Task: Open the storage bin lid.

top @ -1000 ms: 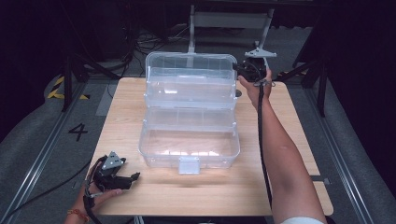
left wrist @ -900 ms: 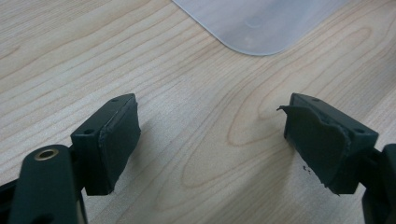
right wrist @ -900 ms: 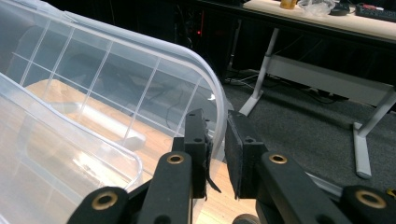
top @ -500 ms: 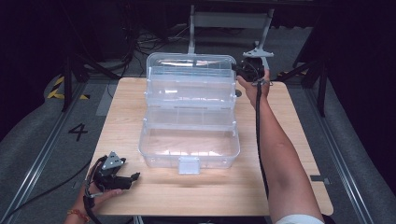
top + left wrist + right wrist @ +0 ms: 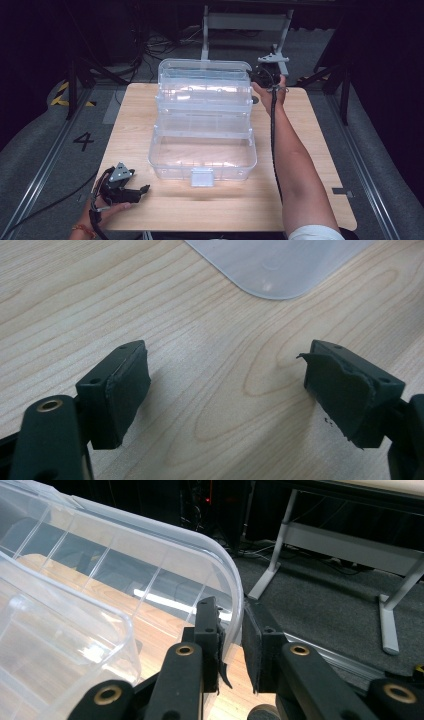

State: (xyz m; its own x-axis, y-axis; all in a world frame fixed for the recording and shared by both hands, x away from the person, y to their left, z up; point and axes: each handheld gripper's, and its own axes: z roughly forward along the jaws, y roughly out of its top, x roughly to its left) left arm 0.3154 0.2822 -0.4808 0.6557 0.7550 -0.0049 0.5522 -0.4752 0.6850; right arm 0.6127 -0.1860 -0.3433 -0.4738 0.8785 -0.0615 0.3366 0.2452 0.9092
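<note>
One wooden table [image 5: 320,150] carries the whole setup, w/ dark floor and a metal frame [image 5: 245,22] beyond its far edge. Largest item on it: clear plastic tiered organiser box [image 5: 202,125], standing open at table centre, trays stepped back and upward away from the person, lid [image 5: 205,75] raised at the far side, small latch tab [image 5: 202,176] on the near wall facing the person. Box looks empty as far as can be seen through the clear walls. Person's right forearm [image 5: 295,165] reaches from bottom right, along the box's right side, to its far right corner. Right gripper [image 5: 260,75] sits at that corner, at lid height; in the right gripper view its two black jaws stand narrow, one each side of the lid's curved rim [image 5: 232,610], pads on or v. near the plastic, so it reads as pinching the lid edge. Left gripper [image 5: 145,189] rests low at the near left part of the table, just left of and in front of the box, apart from it, held by the left hand [image 5: 100,210]. Left gripper view: jaws stand wide, bare wood grain between them, pad rubber on one [image 5: 345,390] ragged at the edge, rounded box corner [image 5: 275,265] ahead, not touched.
</note>
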